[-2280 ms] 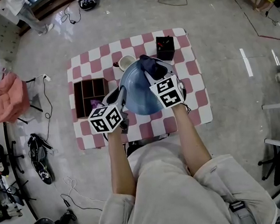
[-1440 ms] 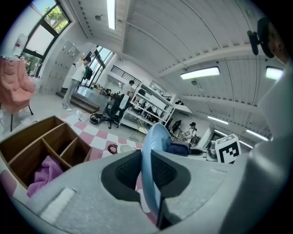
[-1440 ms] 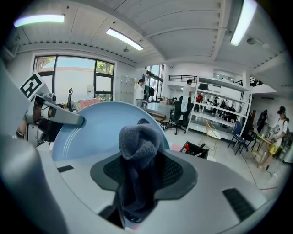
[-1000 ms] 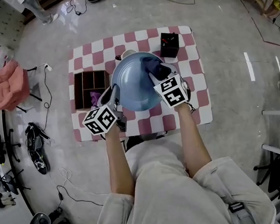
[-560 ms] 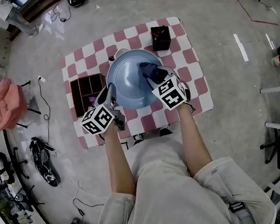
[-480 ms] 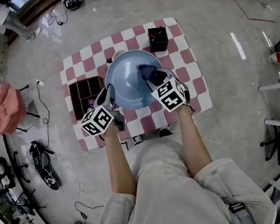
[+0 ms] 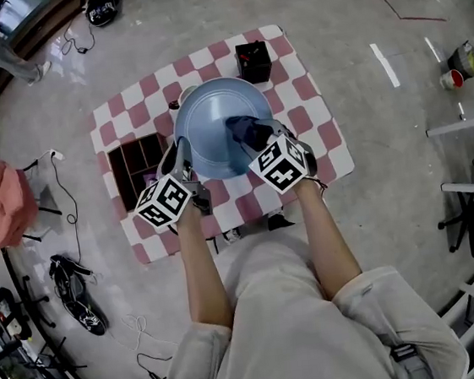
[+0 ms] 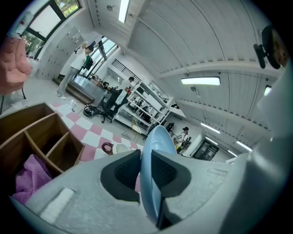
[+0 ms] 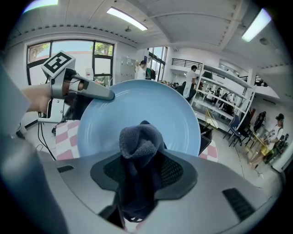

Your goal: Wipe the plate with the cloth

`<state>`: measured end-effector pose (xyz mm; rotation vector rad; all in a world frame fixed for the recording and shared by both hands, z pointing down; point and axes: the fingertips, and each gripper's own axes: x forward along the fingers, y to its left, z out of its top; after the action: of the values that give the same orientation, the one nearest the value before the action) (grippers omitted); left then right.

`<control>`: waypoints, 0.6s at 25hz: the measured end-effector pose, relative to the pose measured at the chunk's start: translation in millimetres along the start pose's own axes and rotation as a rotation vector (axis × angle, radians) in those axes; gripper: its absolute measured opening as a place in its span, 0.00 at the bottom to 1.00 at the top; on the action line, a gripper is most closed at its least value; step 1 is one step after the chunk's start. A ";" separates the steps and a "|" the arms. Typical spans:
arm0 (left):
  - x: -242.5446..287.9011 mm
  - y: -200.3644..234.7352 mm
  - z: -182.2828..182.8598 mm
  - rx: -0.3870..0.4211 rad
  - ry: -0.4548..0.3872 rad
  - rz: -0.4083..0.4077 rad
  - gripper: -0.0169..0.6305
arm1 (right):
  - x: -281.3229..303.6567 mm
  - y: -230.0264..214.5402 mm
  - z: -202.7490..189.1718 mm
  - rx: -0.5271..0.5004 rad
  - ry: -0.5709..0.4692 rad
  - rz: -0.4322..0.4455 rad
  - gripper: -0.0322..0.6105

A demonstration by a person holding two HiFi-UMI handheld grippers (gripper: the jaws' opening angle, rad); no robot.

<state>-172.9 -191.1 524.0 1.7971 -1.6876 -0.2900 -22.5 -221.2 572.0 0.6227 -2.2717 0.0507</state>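
A light blue plate point(image 7: 212, 119) hangs above the checkered table, tilted with its hollow side toward my right gripper. My left gripper point(image 7: 182, 158) is shut on the plate's left rim point(image 8: 151, 183), which runs edge-on between its jaws. My right gripper point(image 7: 258, 133) is shut on a dark blue cloth point(image 7: 244, 130). That cloth point(image 9: 139, 157) bunches out past the jaws and presses on the lower middle of the plate's face point(image 9: 151, 109). The left gripper point(image 9: 98, 93) shows at the plate's upper left rim in the right gripper view.
A pink-and-white checkered cloth point(image 7: 306, 121) covers the table. On it stand a wooden divided box point(image 7: 134, 162) holding a pink rag point(image 8: 32, 176), a black box point(image 7: 252, 57) and a white cup point(image 7: 182, 95) behind the plate. Cables and shoes lie on the floor at left.
The cloth has slid from the plate's upper right toward its lower middle. The plate stays held by its left rim; the view has shifted a little.
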 end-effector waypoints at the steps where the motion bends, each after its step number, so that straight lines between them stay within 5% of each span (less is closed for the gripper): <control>1: -0.4 0.7 0.1 -0.003 0.000 -0.003 0.10 | 0.3 4.5 0.7 -0.009 0.004 0.003 0.33; 15: 4.0 6.1 8.8 -0.031 -0.012 -0.067 0.11 | 9.6 55.8 14.1 -0.072 0.029 0.044 0.33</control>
<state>-182.3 -197.3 521.8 1.8347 -1.6246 -0.3552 -62.7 -179.3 577.2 0.5305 -2.2486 -0.0005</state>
